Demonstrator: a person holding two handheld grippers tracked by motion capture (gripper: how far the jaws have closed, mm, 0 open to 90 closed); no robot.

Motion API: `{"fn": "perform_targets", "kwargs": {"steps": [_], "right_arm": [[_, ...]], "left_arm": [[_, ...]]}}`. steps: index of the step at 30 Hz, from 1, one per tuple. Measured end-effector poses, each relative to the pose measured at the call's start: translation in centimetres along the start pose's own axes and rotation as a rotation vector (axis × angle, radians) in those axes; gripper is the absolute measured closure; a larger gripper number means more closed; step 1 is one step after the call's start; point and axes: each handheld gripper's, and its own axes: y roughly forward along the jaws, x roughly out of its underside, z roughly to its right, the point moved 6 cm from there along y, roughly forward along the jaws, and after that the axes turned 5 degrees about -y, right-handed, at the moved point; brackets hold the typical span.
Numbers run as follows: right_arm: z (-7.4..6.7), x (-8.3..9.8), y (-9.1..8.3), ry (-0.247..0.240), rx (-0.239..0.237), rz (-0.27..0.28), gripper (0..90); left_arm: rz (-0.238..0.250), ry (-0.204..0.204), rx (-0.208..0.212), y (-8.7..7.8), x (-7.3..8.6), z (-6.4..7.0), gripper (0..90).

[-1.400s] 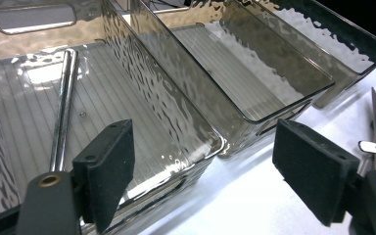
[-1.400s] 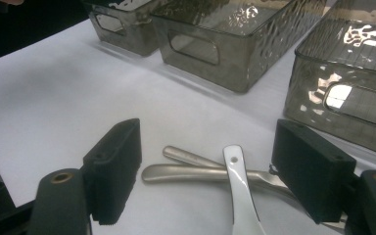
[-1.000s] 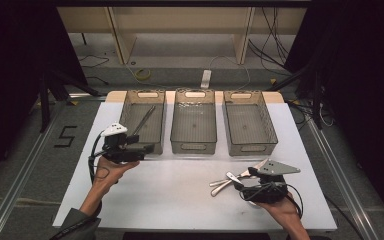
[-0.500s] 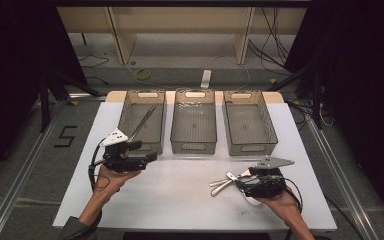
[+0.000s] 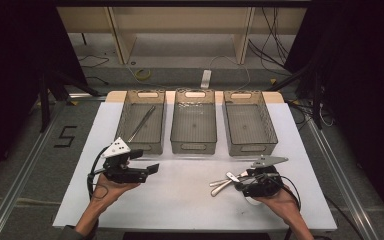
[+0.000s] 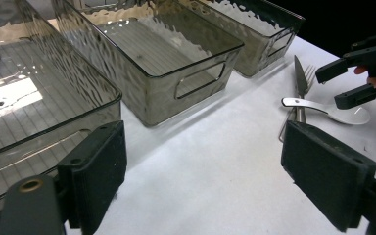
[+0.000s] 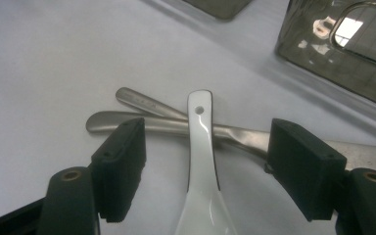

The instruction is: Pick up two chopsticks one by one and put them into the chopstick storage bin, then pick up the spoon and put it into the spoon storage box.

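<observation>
Your right tongs [image 7: 205, 161] straddle the white spoon [image 7: 201, 161] on the table [image 5: 180, 200] — its glossy, ceramic-looking handle runs up between the jaws, which have just been closing without touching it. It lies across two dull metal handles [image 7: 142, 117]. Your left tongs [image 6: 203, 171] have just been opening — wide apart, nothing held, near the ribbed smoky bins [image 5: 194, 125].

White table [image 5: 180, 200]: bins [image 5: 194, 126], cutlery [image 5: 225, 182]

Lower left of the high view, the left tongs [image 5: 152, 169] lie level, jaws spread wide, just opening. Lower right, the right tongs [image 5: 236, 183] gape, jaws just closing.
</observation>
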Motion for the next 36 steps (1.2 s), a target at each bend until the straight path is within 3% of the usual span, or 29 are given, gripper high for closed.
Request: {"fn": "perform_targets", "kwargs": {"steps": [14,20,36], "right_arm": [[0.1,0.3,0.9,-0.019,-0.025,-0.093,46.0],[0.1,0.3,1.0,-0.018,-0.021,-0.12,51.3],[0.1,0.5,1.8,-0.026,-0.022,-0.187,69.3]], "left_arm": [[0.005,-0.01,-0.013,-0.4,0.2,0.2,16.2],[0.008,0.013,-0.016,-0.5,0.2,0.4,16.3],[0.003,0.026,-0.018,-0.4,0.3,0.6,16.4]]}}
